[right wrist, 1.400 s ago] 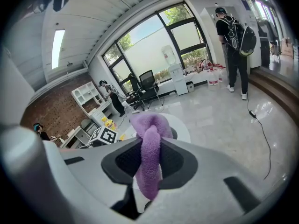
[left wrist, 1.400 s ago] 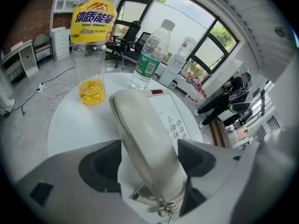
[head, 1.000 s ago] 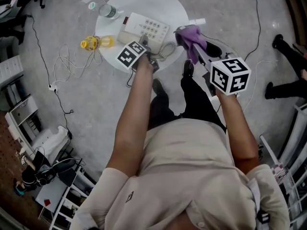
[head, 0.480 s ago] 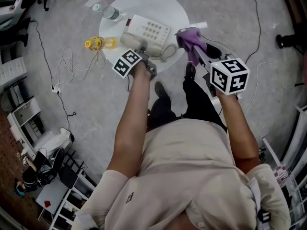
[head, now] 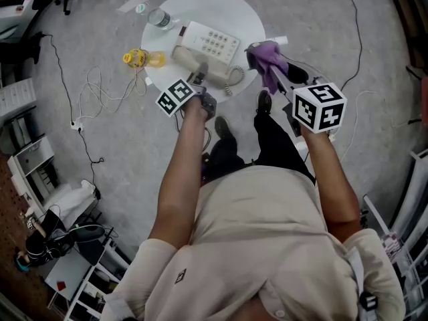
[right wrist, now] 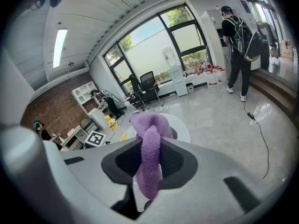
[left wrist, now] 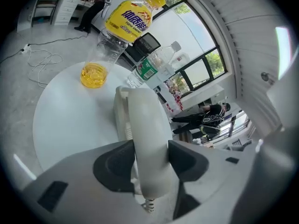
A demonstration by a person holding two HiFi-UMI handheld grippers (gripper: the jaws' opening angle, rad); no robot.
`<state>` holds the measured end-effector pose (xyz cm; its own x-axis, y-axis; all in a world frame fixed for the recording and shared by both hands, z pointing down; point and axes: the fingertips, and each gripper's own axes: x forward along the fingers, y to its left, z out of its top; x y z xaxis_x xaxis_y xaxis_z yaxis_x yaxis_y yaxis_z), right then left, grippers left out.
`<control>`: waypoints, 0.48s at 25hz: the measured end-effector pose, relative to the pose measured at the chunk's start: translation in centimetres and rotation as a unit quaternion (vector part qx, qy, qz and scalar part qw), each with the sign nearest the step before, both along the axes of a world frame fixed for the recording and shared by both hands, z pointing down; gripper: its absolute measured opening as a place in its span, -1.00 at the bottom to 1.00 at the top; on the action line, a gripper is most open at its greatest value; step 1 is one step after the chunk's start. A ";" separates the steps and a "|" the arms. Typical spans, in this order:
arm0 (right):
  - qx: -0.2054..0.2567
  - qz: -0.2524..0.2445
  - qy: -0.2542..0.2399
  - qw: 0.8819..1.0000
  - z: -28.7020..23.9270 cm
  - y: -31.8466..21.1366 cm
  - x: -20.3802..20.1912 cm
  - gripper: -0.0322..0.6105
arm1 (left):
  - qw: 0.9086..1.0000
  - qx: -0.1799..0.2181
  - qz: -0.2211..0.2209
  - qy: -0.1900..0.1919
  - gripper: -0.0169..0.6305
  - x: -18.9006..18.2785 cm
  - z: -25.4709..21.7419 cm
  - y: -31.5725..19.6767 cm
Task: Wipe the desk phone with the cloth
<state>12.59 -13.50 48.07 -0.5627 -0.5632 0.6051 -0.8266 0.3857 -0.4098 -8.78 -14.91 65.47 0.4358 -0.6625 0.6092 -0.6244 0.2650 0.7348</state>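
The left tool (left wrist: 150, 157) has just been closing and now pinches the handset (left wrist: 147, 125) of the desk phone (head: 214, 43) on the round surface (head: 234, 9). The right tool (right wrist: 148, 164) squeezes the purple cloth (right wrist: 149, 146) just right of it, and it should probably wipe the phone next.

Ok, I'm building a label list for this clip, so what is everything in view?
table: one, white, round, ahead of the person
desk phone: one, cream, on table
handset: one, cream, in jaws of left tool
drink bottle: one, yellow, table's left edge
water bottle: one, clear, table's far edge
cloth: one, purple, in right tool
cables: several, white and black, on floor
left tool: one, grey, jaws just closing, gripping handset
right tool: one, grey, shut on cloth
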 end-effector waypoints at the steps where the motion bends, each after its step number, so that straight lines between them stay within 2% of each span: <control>1: 0.000 -0.001 0.001 1.000 -0.1 0.0 -0.1 -0.68 | 1.000 0.005 0.001 0.008 -0.27 0.1 -0.3 0.1; 6: 0.005 -0.006 0.003 1.000 -0.7 -0.1 -0.6 -0.68 | 0.995 0.044 -0.001 0.084 -0.27 0.8 -2.7 -0.3; 12: 0.008 -0.012 0.007 1.000 -1.1 0.1 -1.4 -0.68 | 0.976 0.100 -0.023 0.192 -0.27 0.2 -6.5 -0.7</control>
<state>11.17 -13.44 46.96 -0.5667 -0.5596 0.6047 -0.8234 0.4109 -0.3914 -8.55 -15.58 58.99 0.5732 -0.7758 0.2637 -0.2838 0.1139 0.9521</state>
